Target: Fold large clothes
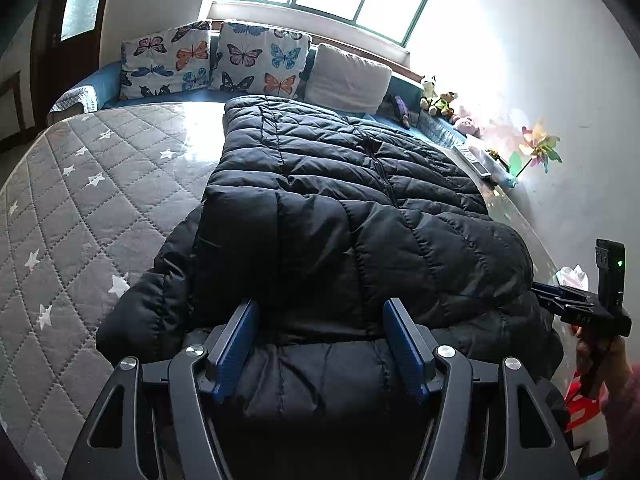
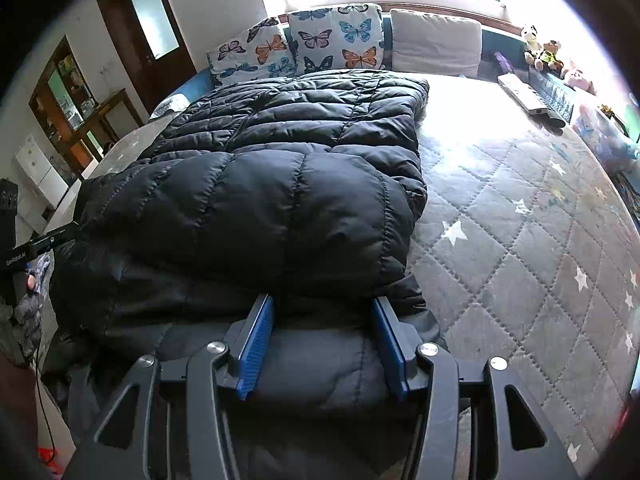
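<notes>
A black quilted puffer coat (image 1: pixel 340 208) lies lengthwise on the bed, its near part folded over into a thick roll; it also shows in the right wrist view (image 2: pixel 280 168). My left gripper (image 1: pixel 320 312) is open, its blue pads either side of the coat's near fold, over its left half. My right gripper (image 2: pixel 322 308) is open the same way at the coat's near right edge. The right gripper also shows at the far right of the left wrist view (image 1: pixel 540 292), touching the coat's side.
The grey star-quilted mattress (image 1: pixel 88 200) extends left of the coat and right of it (image 2: pixel 520 216). Butterfly pillows (image 1: pixel 216 60) and a plain pillow (image 1: pixel 348 78) line the headboard. Stuffed toys (image 1: pixel 440 100), a remote (image 2: pixel 524 98) and a pinwheel (image 1: pixel 538 150) sit by the right wall.
</notes>
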Tool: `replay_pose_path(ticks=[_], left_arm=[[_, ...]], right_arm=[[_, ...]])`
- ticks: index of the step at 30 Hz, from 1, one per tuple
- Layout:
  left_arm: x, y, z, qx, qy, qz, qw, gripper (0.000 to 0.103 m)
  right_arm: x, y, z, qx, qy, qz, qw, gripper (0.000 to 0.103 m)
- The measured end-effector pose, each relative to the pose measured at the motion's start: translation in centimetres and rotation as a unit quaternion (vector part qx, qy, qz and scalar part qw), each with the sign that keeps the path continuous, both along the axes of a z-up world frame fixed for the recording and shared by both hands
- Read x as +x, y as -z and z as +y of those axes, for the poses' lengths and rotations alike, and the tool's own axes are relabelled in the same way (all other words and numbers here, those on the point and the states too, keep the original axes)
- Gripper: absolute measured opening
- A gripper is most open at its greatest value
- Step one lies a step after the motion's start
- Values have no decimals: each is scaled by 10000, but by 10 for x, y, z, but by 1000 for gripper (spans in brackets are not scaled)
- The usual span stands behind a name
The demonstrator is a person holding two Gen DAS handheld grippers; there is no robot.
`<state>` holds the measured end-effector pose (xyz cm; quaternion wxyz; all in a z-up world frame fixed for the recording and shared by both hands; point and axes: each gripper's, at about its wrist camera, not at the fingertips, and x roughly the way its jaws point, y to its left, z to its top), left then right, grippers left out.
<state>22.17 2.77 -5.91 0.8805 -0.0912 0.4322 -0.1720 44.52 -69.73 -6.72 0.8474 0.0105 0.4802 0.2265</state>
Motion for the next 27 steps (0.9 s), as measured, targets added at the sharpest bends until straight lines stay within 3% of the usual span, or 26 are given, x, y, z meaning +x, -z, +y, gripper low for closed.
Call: replay_pose_path(ticks=[10,27], left_arm=[[-4,2,-5,181,5,-98,9998,69],[-3,3,-2,70,1,-41,10000,70]], right_arm=[[-1,0,3,-47,239,24,9997,57],[2,0,4,-112,282,82,9995,58]])
